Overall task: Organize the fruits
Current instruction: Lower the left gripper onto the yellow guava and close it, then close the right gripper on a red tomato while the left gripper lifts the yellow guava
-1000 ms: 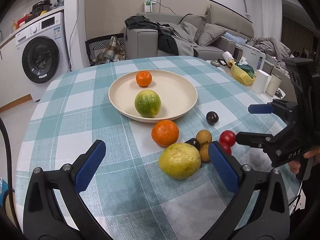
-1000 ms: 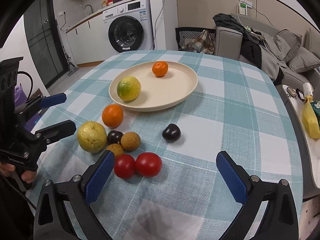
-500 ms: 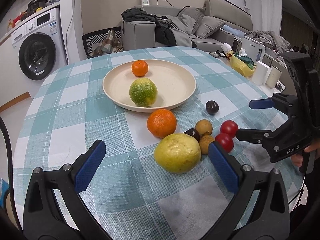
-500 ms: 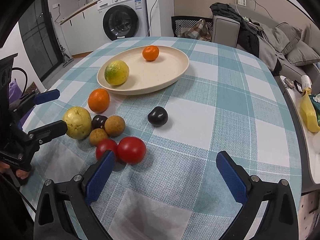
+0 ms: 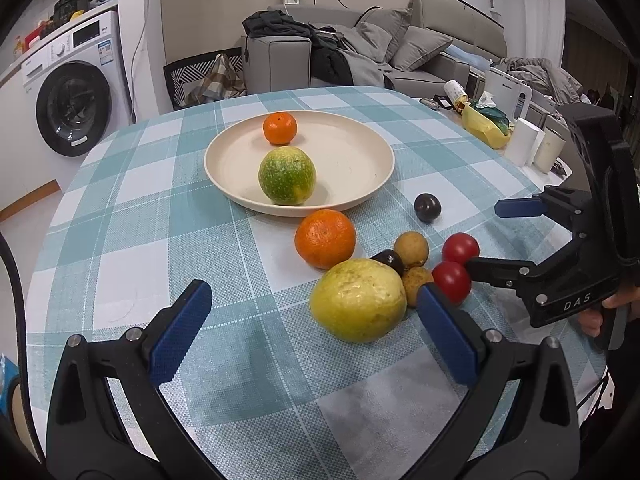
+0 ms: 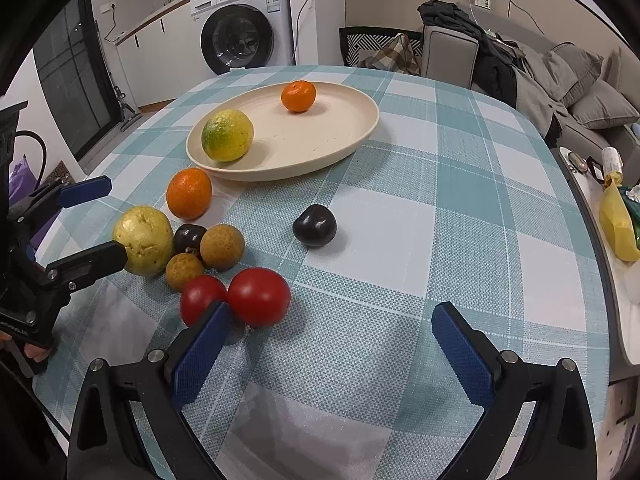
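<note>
Now you hold both tongs, left and right, spread wide and empty, to straddle the yellow fruit and tomatoes.

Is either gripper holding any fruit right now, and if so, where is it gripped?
Nothing is held. The left gripper and the right gripper are both open above the table, with all the fruit resting free.
</note>
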The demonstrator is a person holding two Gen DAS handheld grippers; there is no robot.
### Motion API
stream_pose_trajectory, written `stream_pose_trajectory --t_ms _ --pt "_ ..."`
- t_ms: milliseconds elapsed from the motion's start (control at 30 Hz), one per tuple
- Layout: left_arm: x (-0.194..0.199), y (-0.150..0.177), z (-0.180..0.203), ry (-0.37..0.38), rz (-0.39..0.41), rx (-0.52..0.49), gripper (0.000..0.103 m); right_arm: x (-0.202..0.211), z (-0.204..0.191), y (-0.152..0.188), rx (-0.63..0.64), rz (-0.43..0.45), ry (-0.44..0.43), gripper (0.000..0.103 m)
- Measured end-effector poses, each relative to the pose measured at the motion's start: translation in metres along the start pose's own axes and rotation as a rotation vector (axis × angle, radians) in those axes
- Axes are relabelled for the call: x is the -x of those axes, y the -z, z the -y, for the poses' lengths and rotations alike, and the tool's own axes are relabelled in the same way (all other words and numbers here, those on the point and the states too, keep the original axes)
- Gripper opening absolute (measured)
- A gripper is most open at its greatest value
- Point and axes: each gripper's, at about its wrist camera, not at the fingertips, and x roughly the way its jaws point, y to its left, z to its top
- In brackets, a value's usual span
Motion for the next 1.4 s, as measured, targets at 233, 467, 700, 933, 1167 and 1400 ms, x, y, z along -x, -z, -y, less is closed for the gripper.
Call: stream_pose_trajectory --t_ms 233,467,700,933,1167,1400 --pt "-0.008 0.003 0.002 0.018 -0.037 -0.003 0.096 -0.001 0.001 -0.002 -0.017 0.006 -0.012 0.101" --pt "-0.014 0.006 0.006 0.081 -0.066 0.003 0.069 -0.001 0.002 -0.003 -0.035 0.012 -0.045 0.094" --pt "-0.015 0.008 0.009 0.132 -0.075 0.004 0.052 0.000 0.002 -0.003 -0.050 0.013 -0.103 0.081" --pt "-0.010 0.007 0.006 0.142 -0.062 0.014 0.052 -0.001 0.000 -0.003 -0.054 0.017 -0.117 0.077" --pt "-0.010 0.007 0.006 0.136 -0.070 0.007 0.052 -0.002 0.000 -0.002 -0.072 0.019 -0.169 0.065" --pt "-0.016 0.007 0.006 0.146 -0.081 0.017 0.052 -0.004 -0.001 -0.003 -0.089 0.027 -0.205 0.055"
